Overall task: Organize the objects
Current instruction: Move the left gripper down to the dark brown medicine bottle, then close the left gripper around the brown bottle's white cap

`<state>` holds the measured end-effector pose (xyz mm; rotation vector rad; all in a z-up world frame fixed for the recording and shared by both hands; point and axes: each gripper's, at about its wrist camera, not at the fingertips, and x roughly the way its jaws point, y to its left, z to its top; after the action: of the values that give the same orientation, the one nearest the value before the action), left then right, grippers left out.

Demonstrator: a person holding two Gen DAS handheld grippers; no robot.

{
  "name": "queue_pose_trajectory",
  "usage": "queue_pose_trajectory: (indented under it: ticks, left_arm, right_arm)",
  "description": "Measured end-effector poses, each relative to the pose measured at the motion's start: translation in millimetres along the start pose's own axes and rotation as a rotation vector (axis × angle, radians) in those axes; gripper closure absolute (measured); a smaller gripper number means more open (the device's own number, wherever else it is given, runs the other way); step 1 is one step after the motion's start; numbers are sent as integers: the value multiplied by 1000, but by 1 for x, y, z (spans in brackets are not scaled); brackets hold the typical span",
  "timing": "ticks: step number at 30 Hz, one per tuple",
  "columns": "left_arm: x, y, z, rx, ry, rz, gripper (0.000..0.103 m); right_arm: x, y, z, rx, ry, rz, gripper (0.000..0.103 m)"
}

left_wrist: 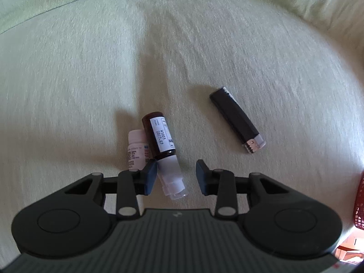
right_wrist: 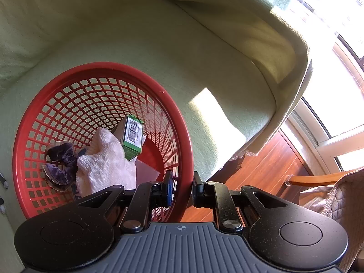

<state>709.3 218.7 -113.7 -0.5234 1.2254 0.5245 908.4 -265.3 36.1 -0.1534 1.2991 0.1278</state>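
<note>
While the left gripper [left_wrist: 176,177] points down at the pale green sofa cushion [left_wrist: 204,56], its fingers [left_wrist: 150,178] stand partly apart with the white-capped end of a brown vial [left_wrist: 162,143] lying between them; the left finger touches or nearly touches the vial's white neck, the right finger [left_wrist: 202,177] stands clear of it, so nothing is gripped. Just beyond the left finger, pressed against the vial's side, a small white bottle [left_wrist: 136,152] lies on the cushion. Farther out and to the right of the right finger, well apart from the vials, lies a black lighter [left_wrist: 236,121] with its metal head toward the gripper. The right gripper [right_wrist: 183,187] has its fingers [right_wrist: 168,187] drawn close on the rim of a red plastic basket [right_wrist: 182,136], one finger inside the wall and one outside, clamping it. Beyond the inner finger the basket holds a white knitted cloth [right_wrist: 104,161], a purple velvet scrunchie [right_wrist: 60,166] and a green box [right_wrist: 133,136] with a barcode. To the right of the outer finger are the sofa arm [right_wrist: 284,52] and a wooden floor [right_wrist: 261,170].
</note>
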Motion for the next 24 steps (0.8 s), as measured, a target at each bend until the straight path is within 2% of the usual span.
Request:
queue_pose_trajectory:
  ticks: [2, 16, 17, 19, 24]
  left_arm:
    - [3, 2, 2, -3, -2, -4, 76]
    - [15, 6, 27, 21, -7, 12, 76]
    - [15, 6, 27, 22, -7, 8, 77]
    - [13, 3, 24, 42, -14, 0, 86]
    - [4, -12, 1, 116, 8, -40, 86]
  right_arm:
    - [0, -1, 0, -1, 1, 1, 90]
    - [1, -2, 1, 0, 2, 2, 90]
    - [1, -3, 1, -1, 2, 2, 90]
    - [1, -2, 1, 1, 2, 2, 90]
    - [2, -3, 0, 7, 0, 3, 89]
